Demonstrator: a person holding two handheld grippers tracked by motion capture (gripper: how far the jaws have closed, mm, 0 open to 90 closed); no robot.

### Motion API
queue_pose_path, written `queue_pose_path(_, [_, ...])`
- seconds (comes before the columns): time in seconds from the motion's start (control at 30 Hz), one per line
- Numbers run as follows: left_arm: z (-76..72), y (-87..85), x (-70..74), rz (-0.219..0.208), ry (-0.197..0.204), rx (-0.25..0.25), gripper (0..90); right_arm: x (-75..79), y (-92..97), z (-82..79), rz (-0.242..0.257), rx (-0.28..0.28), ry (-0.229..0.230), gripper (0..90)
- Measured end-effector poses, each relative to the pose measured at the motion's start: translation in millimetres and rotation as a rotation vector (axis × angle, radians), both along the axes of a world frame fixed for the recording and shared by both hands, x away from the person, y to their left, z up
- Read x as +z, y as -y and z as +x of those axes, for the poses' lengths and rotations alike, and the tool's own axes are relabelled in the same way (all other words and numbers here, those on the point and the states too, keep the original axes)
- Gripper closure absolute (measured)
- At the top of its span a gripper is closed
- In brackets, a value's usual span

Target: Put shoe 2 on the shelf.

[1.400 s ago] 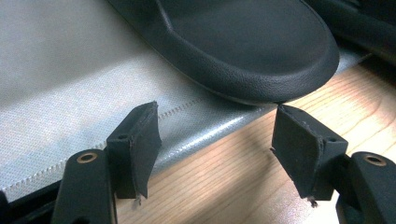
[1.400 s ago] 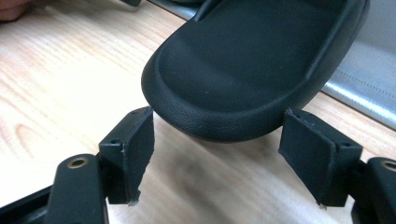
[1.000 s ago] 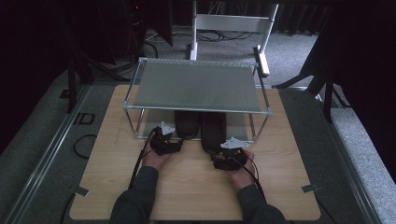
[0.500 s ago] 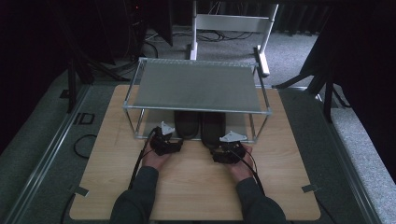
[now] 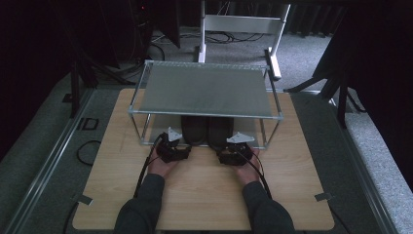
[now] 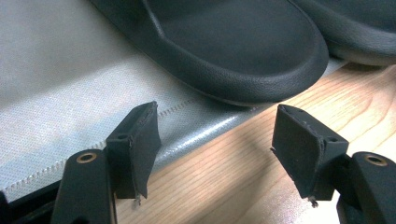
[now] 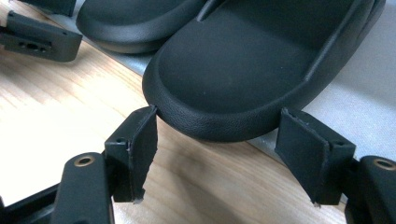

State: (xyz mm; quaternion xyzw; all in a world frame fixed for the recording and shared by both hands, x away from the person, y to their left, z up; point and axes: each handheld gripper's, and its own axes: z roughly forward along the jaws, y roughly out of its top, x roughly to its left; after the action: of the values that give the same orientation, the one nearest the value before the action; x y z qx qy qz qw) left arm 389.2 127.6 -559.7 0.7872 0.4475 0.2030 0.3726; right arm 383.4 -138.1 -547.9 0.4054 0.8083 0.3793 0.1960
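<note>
While the two black shoes point(image 5: 207, 130) sit side by side under the wire shelf point(image 5: 207, 90) near the table's point(image 5: 204, 195) middle, the left gripper point(image 6: 215, 140) and right gripper point(image 7: 217, 140), both open, should slide straight onto each heel.

On the table point(image 5: 204, 195) stands a rack point(image 5: 207, 90) at the far half. Under its shelf lie two slippers, left slipper point(image 5: 194, 129) touching right slipper point(image 5: 219, 130), heels toward the near edge.
</note>
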Motion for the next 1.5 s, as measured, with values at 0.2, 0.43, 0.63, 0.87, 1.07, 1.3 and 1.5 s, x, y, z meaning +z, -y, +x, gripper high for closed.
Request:
queue_pose_path(0.2, [0.0,-1.2,0.1,-0.011,-0.002,-0.002,32.6,-0.6,-1.9,6.6,0.0,-0.005,0.002,29.5])
queue_pose_path(0.43, [-0.2,-5.8,0.4,-0.061,-0.011,-0.007,32.5,-1.4,-6.3,13.7,0.012,-0.016,-0.001,30.6])
queue_pose_path(0.63, [-0.4,-6.7,0.4,-0.072,-0.011,-0.006,32.4,-0.7,-12.0,17.1,0.006,-0.014,0.003,32.6])
queue_pose_path(0.87, [-0.8,-7.9,0.6,-0.084,-0.013,-0.006,32.3,-1.2,-12.1,17.3,0.004,-0.016,0.002,34.6])
queue_pose_path(1.07, [-5.0,-4.9,0.9,-0.046,0.015,-0.001,31.4,2.8,-8.6,9.2,-0.001,-0.016,0.012,35.3])
queue_pose_path(1.3, [-14.8,-8.4,1.8,-0.062,0.052,0.022,33.2,4.9,4.3,-6.5,-0.026,0.0,0.021,36.4])
queue_pose_path(1.5, [-19.4,-12.4,2.8,-0.08,0.076,0.048,35.5,7.4,28.7,-30.0,-0.032,0.008,0.018,36.5])
